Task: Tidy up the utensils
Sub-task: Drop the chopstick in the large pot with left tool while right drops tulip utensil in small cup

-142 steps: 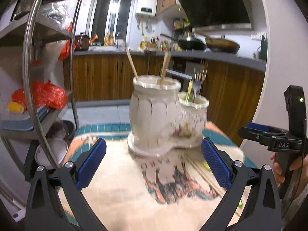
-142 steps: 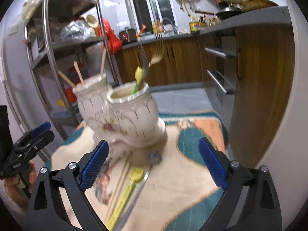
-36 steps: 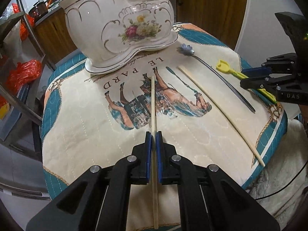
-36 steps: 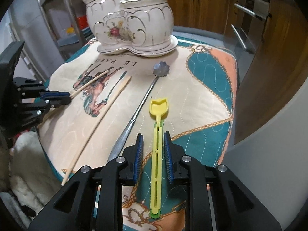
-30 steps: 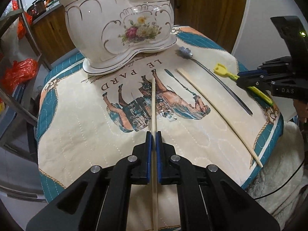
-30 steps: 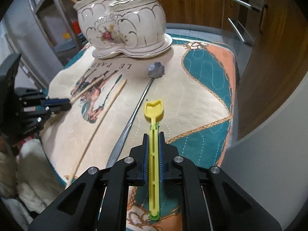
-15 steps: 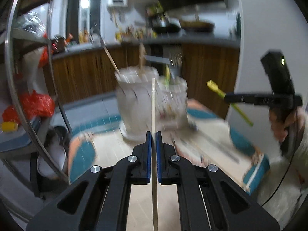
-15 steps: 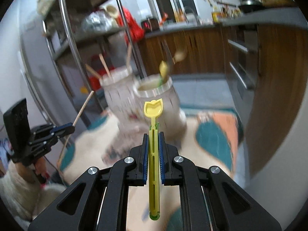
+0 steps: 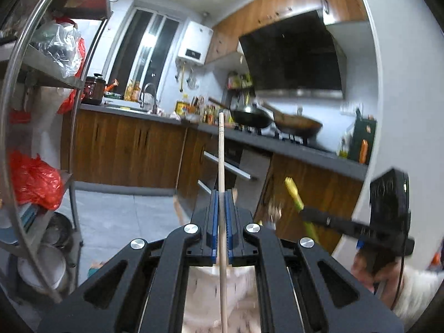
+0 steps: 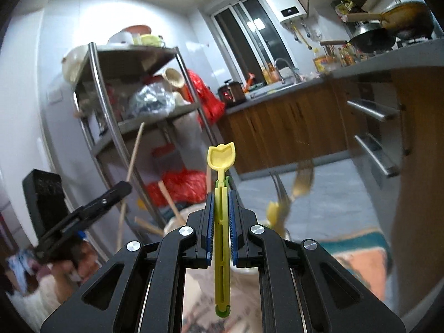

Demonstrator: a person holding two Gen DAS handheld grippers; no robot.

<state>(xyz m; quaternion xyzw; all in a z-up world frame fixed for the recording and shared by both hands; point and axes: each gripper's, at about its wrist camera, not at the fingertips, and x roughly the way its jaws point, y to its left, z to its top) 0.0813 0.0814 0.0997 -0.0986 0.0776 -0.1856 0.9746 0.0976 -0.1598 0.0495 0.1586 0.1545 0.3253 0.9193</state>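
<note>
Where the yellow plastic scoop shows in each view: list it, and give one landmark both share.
Left wrist view: the yellow plastic scoop sits right of centre, tilted, clamped in the right tool.
Right wrist view: it stands bottom centre, upright, between the shut blue pads.
Shared landmark: the white wall-mounted water heater beside the window.

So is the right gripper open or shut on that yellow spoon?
Shut. The right gripper has both blue fingers pressed against the yellow spoon, whose handle runs between them, scoop pointing up.
</note>
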